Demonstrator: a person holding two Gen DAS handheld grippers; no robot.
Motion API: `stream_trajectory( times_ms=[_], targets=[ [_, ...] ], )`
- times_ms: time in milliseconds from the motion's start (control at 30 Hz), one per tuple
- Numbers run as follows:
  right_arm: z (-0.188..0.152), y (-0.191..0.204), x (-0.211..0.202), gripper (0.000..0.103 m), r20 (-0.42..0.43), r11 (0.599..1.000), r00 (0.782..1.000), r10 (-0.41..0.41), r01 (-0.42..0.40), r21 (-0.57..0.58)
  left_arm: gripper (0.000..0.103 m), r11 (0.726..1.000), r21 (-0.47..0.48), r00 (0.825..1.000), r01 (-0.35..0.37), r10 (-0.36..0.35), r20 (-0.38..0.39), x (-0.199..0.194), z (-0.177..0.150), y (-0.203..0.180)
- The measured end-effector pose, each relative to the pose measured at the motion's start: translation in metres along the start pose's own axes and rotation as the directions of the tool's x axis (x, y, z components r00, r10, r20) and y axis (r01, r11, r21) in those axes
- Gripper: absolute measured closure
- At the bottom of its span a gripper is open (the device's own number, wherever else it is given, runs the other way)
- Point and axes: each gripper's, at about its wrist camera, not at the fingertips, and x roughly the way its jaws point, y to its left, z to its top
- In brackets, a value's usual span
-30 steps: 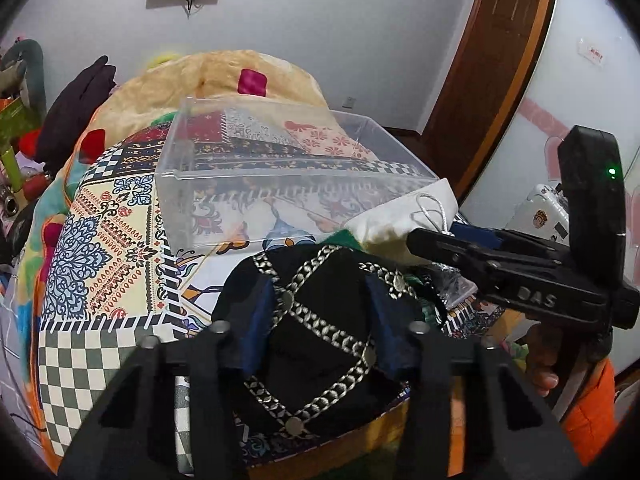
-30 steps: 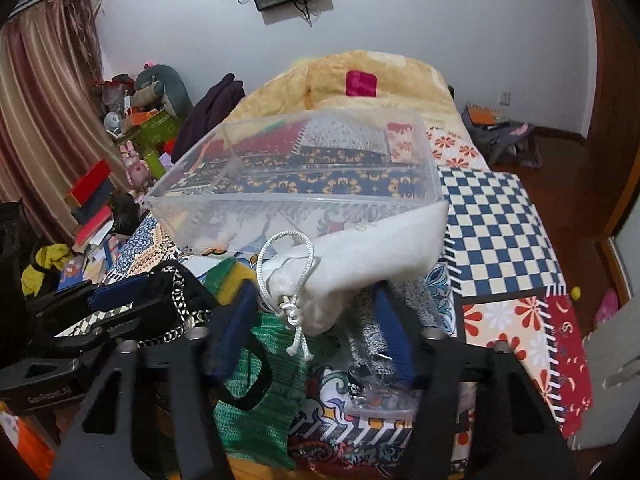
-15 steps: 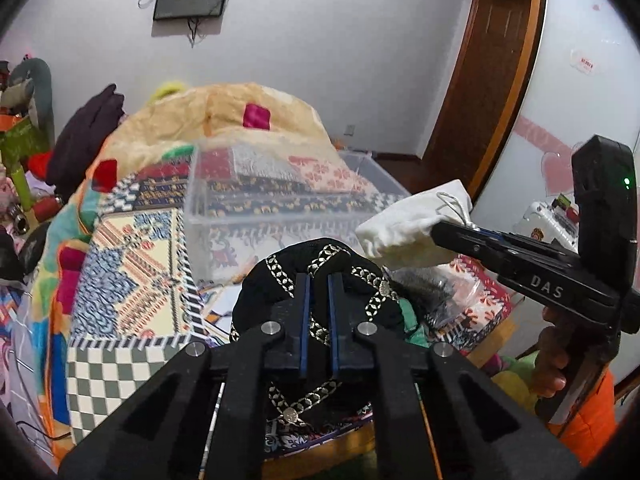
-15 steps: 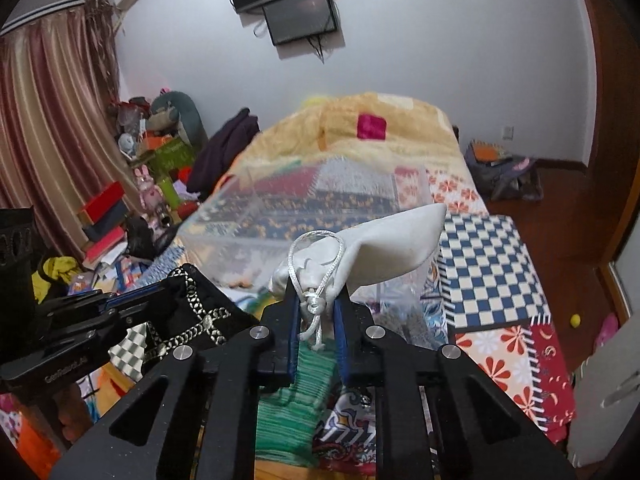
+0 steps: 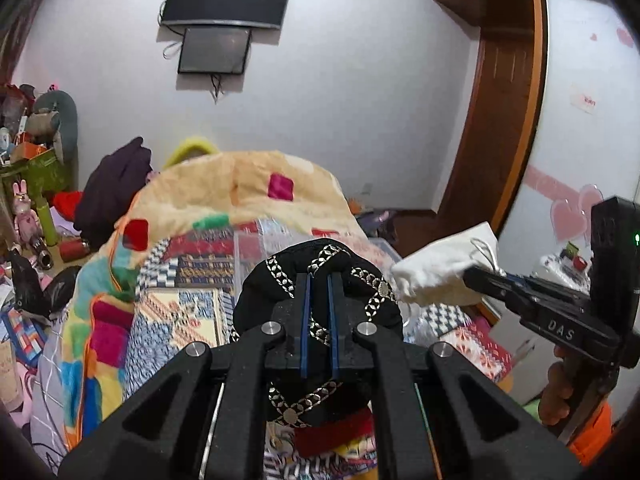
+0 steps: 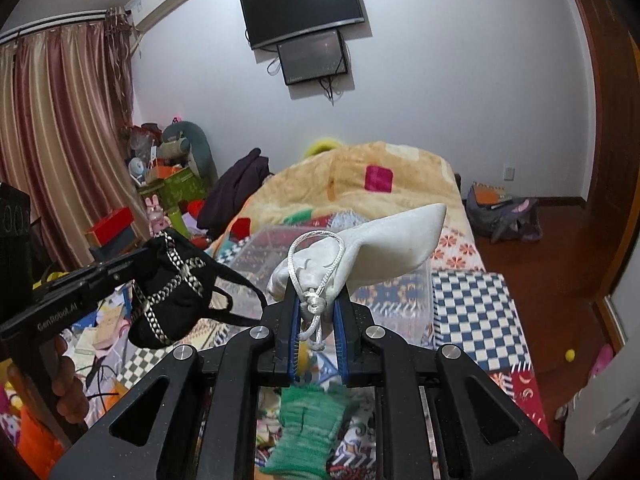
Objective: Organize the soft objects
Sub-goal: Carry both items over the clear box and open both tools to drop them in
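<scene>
The left gripper (image 5: 318, 280) has its fingers pinched on a black pouch (image 5: 316, 276), held up above the bed (image 5: 192, 304). Beside it, the right gripper (image 6: 314, 304) clamps a white drawstring bag (image 6: 384, 240) over the clear bin (image 6: 400, 300).

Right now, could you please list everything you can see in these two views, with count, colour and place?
black bag: one, black with silver trim, held up by the left tongs.
white pouch: one, white with a cord, held up by the right tongs.
clear bin: one, see-through, on the bed behind both.
green knit item: one, green, on the bed below the right tongs.
blanket: one, yellow, heaped at the bed's far end.
screens: two, black, on the wall.
left tongs: shut on the bag.
right tongs: shut on the pouch.
</scene>
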Motion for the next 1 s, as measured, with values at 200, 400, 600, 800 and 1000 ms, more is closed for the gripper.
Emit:
stream_trajectory(
  times_ms=[200,400,600,800,1000],
  targets=[
    [0.016,-0.002,0.007,0.09,0.04,1.0,0.999,-0.014,0.014,0.0,0.096,0.999,0.003,0.998,-0.039,0.039,0.044,0.015,0.02,0.007],
    [0.026,-0.009,0.029,0.09,0.037,0.999,0.999,-0.037,0.036,0.019,0.096,0.997,0.004,0.996,-0.078,0.078,0.04,0.046,0.034,0.013],
    [0.019,-0.018,0.062,0.09,-0.044,0.997,0.997,-0.061,0.063,0.043,0.096,0.996,0.004,0.995,-0.091,0.091,-0.044,0.092,0.03,0.019],
    [0.002,-0.022,0.098,0.09,-0.17,0.996,0.984,-0.061,0.07,0.051,0.096,0.997,0.008,0.986,-0.079,0.079,-0.146,0.136,0.017,0.016],
    [-0.005,-0.022,0.109,0.086,-0.236,0.994,0.967,-0.099,0.107,0.02,0.096,0.998,-0.006,0.969,-0.068,0.065,-0.24,0.167,0.005,0.016]
  ],
)
